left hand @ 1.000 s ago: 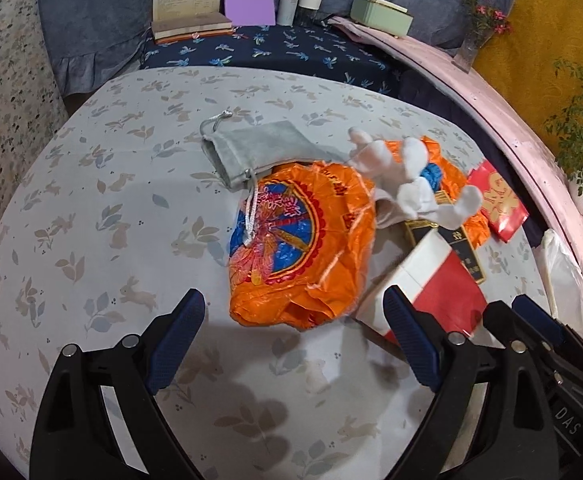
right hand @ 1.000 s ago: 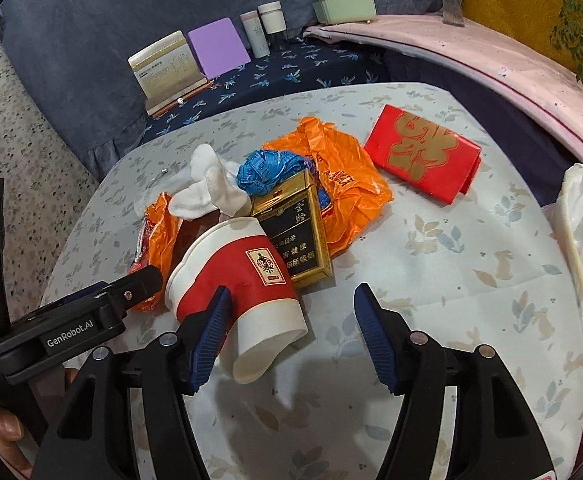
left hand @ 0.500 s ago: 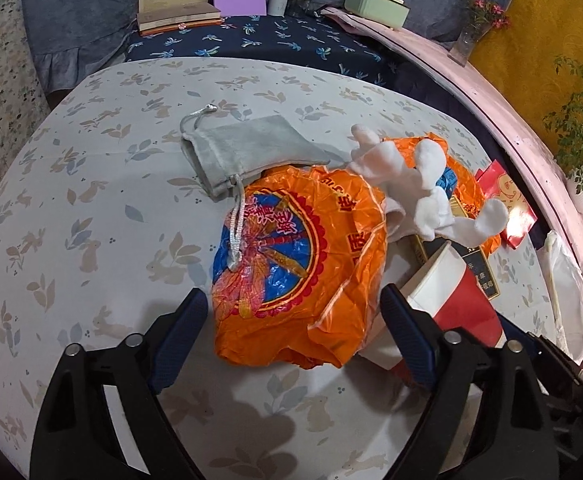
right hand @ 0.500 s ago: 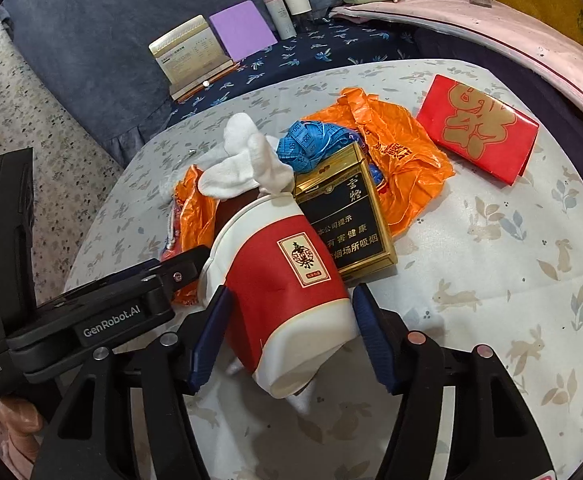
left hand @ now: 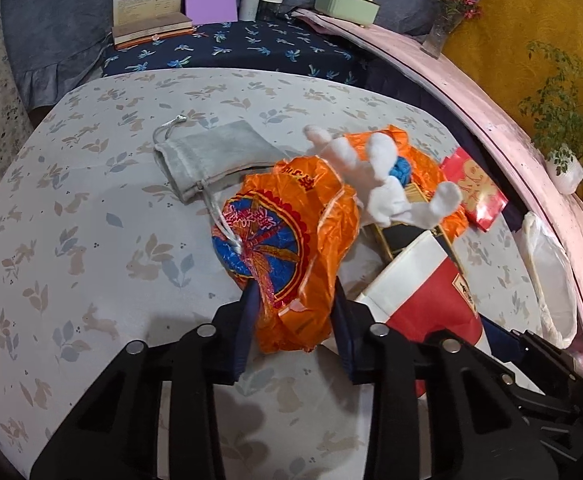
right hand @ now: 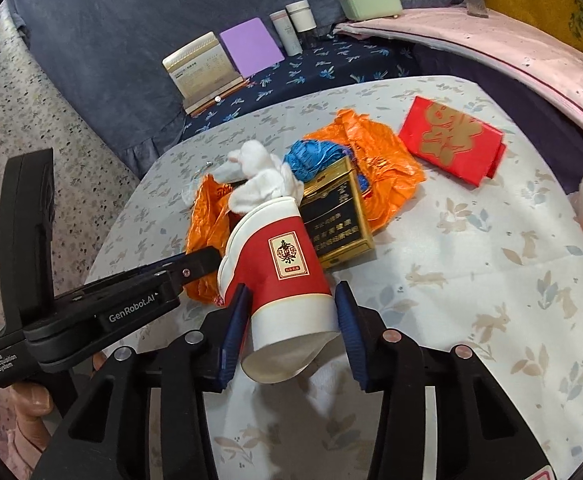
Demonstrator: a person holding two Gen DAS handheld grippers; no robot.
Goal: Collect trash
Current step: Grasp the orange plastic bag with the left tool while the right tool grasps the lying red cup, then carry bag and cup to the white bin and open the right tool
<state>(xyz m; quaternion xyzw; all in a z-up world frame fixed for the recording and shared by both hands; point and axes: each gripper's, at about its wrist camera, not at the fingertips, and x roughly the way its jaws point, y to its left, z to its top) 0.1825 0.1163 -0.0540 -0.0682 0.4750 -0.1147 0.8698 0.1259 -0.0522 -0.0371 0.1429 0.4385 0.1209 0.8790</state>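
On the rabbit-print tablecloth (left hand: pixel 91 208), near edge, both grippers point steeply downward: left gripper (left hand: pixel 293 320) jaws have just been closing and now pinch the crumpled orange plastic bag (left hand: pixel 291 248); right gripper (right hand: pixel 291 320) jaws, likewise just closing, clamp the base end of the tipped red-and-white paper cup (right hand: pixel 283 264). Cup lies on its side, a white sock (right hand: pixel 259 178) bunched at its far mouth; whether it sits inside, cannot tell. Beside it right: black-and-gold carton (right hand: pixel 337 216), red packet (right hand: pixel 451 144) farther right.

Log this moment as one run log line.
left tool: just closed on orange bag | right tool: just closed on paper cup | table
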